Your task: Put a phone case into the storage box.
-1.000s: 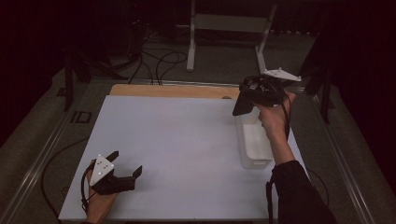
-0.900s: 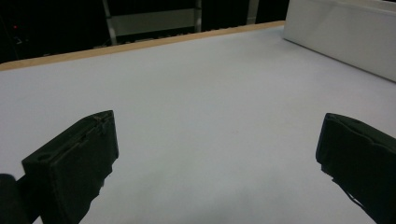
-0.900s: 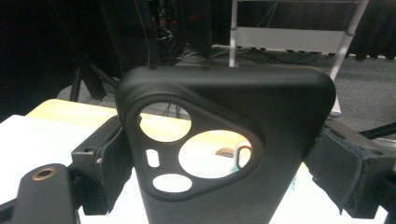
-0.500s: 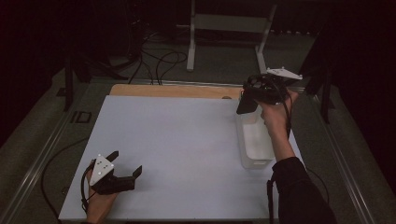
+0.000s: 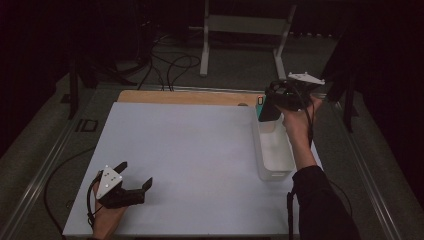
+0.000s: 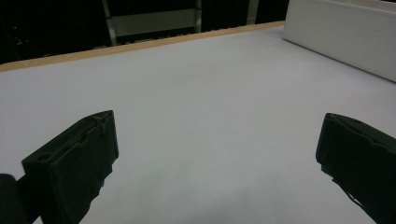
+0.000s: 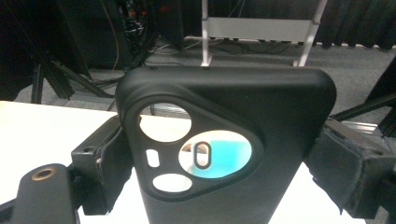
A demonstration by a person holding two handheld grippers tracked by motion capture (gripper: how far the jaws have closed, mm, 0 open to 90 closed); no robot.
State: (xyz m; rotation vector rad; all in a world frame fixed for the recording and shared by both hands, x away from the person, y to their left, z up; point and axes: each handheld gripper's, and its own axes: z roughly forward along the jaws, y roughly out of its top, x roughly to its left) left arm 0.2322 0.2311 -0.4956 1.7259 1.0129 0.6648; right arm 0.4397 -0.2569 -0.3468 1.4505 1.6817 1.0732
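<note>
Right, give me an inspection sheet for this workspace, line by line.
Surface: white table top, bare in the middle, wooden strip along its far edge.
Job's things: black phone case with camera cut-outs, held above the far end of the white bin; the bin sits at the table's right side.
Clutter: a small teal thing beside the bin's far end, too small to tell.
Grippers: right claw shut on the phone case; left claw open, low over the near left corner, holding nothing.
Cables: loose cables on the floor beyond the table.
Surroundings: dark room, a white metal stand behind the table.
</note>
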